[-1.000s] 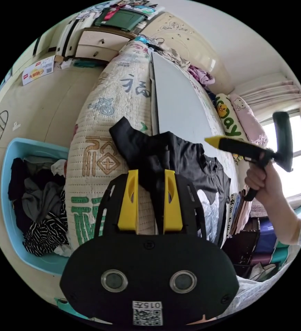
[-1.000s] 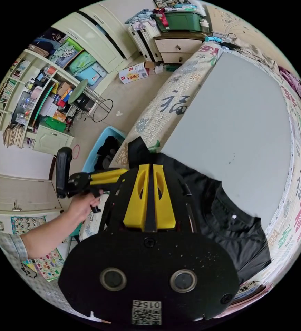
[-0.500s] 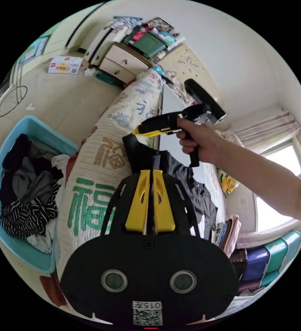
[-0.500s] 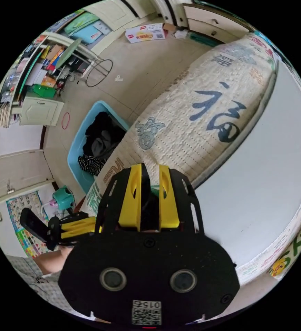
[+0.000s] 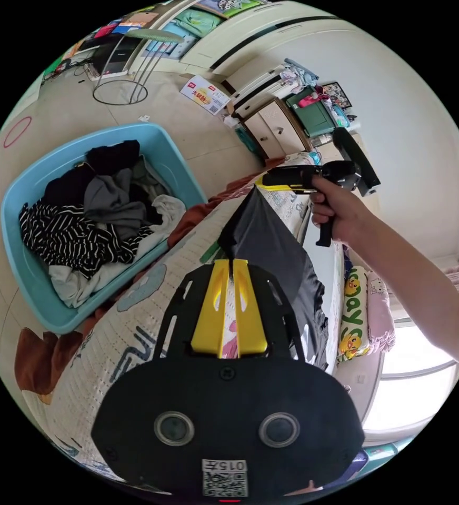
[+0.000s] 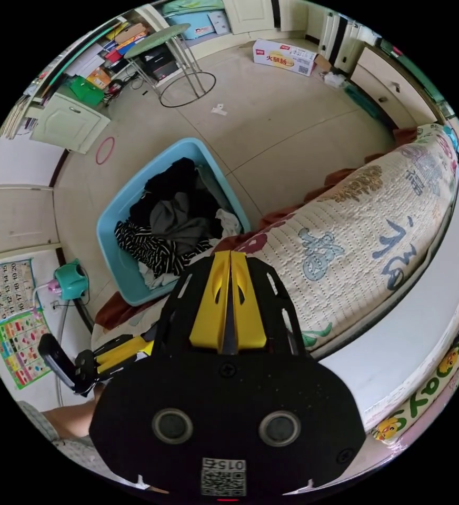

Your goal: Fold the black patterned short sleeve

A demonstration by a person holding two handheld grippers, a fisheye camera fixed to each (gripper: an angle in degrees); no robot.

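Above bed (image 5: 135, 326), shirt (image 5: 271, 247) now lifted between both grippers.

A: Count, both views?
B: Two grippers: left gripper (image 5: 230, 261), right gripper (image 6: 230, 253). Two yellow jaws on each, all pressed together. One black shirt (image 5: 271, 252), pinched at two points.
A: Containers?
B: One blue basket (image 6: 115, 210), heaped with clothes; one striped piece (image 5: 66, 239) on top, rest too tangled to count. One cardboard box (image 6: 285, 57) on the floor.
A: Furniture?
B: One bed (image 6: 356, 231), one grey board (image 6: 413, 336) on it. One round stool (image 6: 172, 50). Two loose rings on the floor: one black (image 6: 187, 97), one red (image 6: 105, 150).
A: Wall?
B: One poster (image 6: 13, 321).
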